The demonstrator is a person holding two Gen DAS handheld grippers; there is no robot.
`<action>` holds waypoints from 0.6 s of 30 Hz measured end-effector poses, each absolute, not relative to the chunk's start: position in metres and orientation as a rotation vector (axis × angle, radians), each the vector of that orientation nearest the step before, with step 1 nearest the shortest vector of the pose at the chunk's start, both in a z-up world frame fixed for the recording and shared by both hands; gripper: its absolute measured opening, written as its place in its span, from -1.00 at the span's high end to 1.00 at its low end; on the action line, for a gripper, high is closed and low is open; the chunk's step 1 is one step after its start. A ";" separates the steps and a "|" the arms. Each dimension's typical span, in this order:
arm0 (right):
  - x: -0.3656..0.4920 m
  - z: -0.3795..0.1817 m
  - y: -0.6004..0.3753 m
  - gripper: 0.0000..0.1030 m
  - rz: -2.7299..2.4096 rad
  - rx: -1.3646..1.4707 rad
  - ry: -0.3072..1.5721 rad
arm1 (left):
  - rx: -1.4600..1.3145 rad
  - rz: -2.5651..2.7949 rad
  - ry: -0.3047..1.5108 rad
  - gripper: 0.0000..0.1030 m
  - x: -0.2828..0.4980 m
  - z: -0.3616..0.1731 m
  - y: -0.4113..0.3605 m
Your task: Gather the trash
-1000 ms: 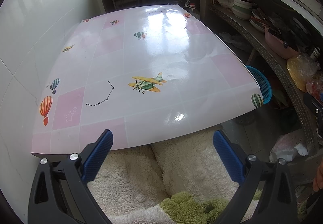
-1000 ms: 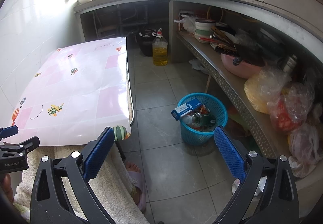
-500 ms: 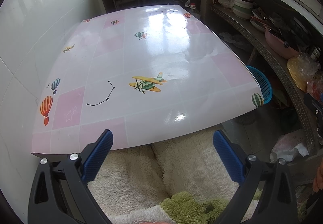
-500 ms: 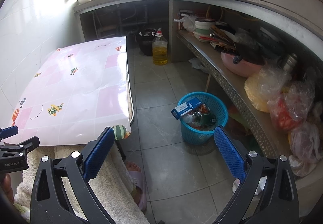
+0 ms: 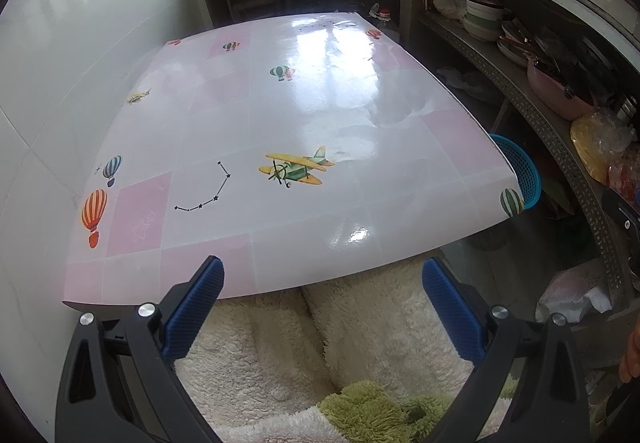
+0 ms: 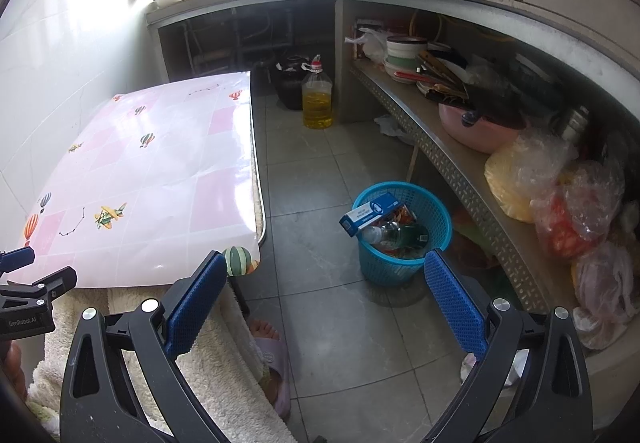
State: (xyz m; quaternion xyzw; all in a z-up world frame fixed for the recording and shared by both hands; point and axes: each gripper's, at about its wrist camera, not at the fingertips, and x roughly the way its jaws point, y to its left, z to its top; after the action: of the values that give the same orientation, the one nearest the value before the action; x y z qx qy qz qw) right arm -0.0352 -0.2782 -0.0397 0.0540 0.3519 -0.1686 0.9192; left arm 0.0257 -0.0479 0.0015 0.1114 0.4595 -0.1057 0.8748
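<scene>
The left gripper (image 5: 322,305), black-framed with blue ribbed fingers (image 5: 194,309), hangs released and empty over the near edge of a low table covered in a glossy pink-and-white checked sheet (image 5: 304,111) printed with hot-air balloons and a yellow-and-green biplane (image 5: 294,169). Nothing lies on that sheet. Under the near edge, between the fingers, sit the person's legs in cream fleece (image 5: 360,327), with a patch of green shaggy fabric (image 5: 372,409) at the bottom of the left wrist view.

The right gripper (image 6: 326,293) is likewise spread wide and holds nothing. It points at the grey tiled floor (image 6: 340,331) to the right of the table. On that floor, just left of the perforated metal shelf (image 6: 456,171), stands a round turquoise plastic mesh basket (image 6: 400,263). The trash is inside it: a blue-and-white cardboard box (image 6: 372,213) leans on the basket's left rim, a clear plastic bottle (image 6: 384,233) lies below it, and other wrappers underneath are too jumbled to tell apart.

Farther back on the floor, a clear plastic jug of yellow oil with a red cap (image 6: 317,99) stands beside a dark pot. The shelf carries stacked bowls (image 6: 404,53), a pink basin (image 6: 476,129) and knotted clear plastic bags (image 6: 560,199). A foot in a pink slipper (image 6: 272,351) rests on the tiles by the near table corner. The left gripper shows at the left edge of the right wrist view.
</scene>
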 end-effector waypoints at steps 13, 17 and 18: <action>-0.035 -0.040 -0.278 -0.85 -0.347 0.112 0.723 | 0.227 -0.223 0.968 -0.89 0.028 0.002 -0.048; -0.035 -0.040 -0.278 -0.85 -0.346 0.111 0.723 | 0.221 -0.221 0.971 -0.89 0.028 0.002 -0.047; -0.035 -0.040 -0.278 -0.85 -0.346 0.111 0.723 | 0.219 -0.220 0.970 -0.89 0.028 0.002 -0.046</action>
State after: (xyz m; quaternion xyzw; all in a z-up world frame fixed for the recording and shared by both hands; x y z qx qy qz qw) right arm -0.0350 -0.2783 -0.0397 0.0542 0.3519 -0.1683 0.9192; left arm 0.0276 -0.0464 0.0018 0.1050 0.4641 -0.1055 0.8732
